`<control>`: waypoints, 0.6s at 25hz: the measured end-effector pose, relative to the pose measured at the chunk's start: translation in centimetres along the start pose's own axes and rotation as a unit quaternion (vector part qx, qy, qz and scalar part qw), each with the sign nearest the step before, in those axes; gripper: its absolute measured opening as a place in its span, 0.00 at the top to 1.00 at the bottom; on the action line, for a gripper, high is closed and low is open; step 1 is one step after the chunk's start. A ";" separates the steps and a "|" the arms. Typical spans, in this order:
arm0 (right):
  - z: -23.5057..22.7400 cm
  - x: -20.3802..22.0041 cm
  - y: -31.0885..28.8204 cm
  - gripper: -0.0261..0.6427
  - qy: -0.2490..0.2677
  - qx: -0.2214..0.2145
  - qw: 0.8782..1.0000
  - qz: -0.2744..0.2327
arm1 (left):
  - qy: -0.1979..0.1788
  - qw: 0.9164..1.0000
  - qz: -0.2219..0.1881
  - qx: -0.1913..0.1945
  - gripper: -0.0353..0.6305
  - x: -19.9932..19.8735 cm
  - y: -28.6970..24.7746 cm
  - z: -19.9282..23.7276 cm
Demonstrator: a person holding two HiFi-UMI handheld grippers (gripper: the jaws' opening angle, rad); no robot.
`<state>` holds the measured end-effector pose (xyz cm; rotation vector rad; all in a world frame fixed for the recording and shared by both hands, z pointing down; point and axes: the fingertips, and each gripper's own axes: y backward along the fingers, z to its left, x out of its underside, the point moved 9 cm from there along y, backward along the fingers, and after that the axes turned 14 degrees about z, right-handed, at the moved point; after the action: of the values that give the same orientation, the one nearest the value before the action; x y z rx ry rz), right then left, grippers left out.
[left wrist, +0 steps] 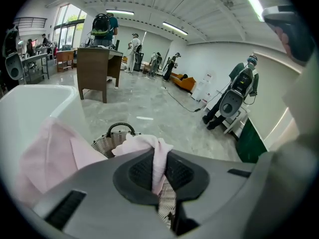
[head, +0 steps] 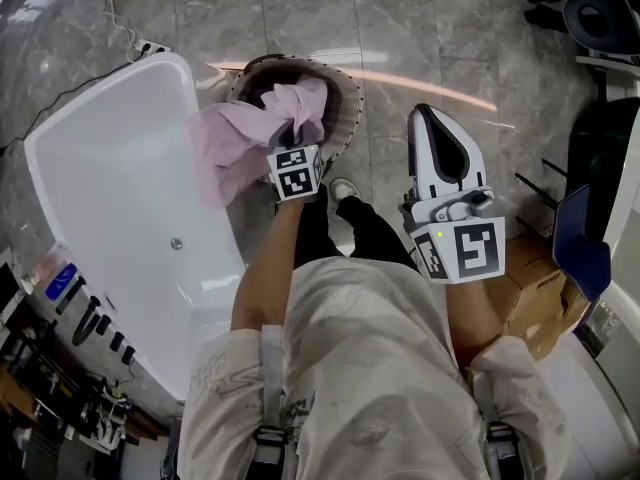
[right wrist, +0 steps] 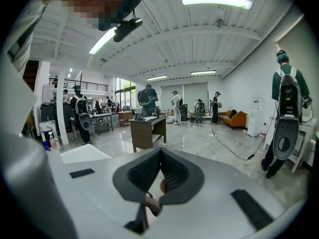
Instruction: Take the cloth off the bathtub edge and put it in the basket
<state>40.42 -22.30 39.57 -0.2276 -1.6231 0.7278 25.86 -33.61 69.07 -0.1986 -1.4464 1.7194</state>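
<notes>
A white bathtub (head: 110, 198) stands on a grey marble floor (head: 420, 28), with a round woven basket (head: 345, 108) just beside its end. A pink cloth (head: 240, 138) drapes from the bathtub edge across to the basket, its bunched end over the opening. The left claw (left wrist: 158, 171) pinches a fold of that cloth. The right claw (right wrist: 159, 171) is pressed together on nothing, well apart from the basket.

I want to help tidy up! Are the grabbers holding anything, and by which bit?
The left gripper pinches the pink cloth in its jaws by a bunched fold at one end, above the basket. The right gripper, jaws together, holds nothing.
</notes>
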 end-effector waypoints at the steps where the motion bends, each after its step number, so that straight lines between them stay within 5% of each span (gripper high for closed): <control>1: -0.1 0.4 -0.2 0.98 -0.002 0.000 1.000 0.004 | 0.002 1.000 0.004 0.001 0.91 0.1 -0.5 -0.1; 15: -0.7 4.7 -0.8 0.98 -0.031 0.018 0.998 0.047 | 0.017 0.999 0.042 0.015 0.90 1.4 -5.9 0.5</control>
<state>40.31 -20.16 43.90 -0.2580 -1.6657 0.8427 27.65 -33.29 74.89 -0.2740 -1.4038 1.7965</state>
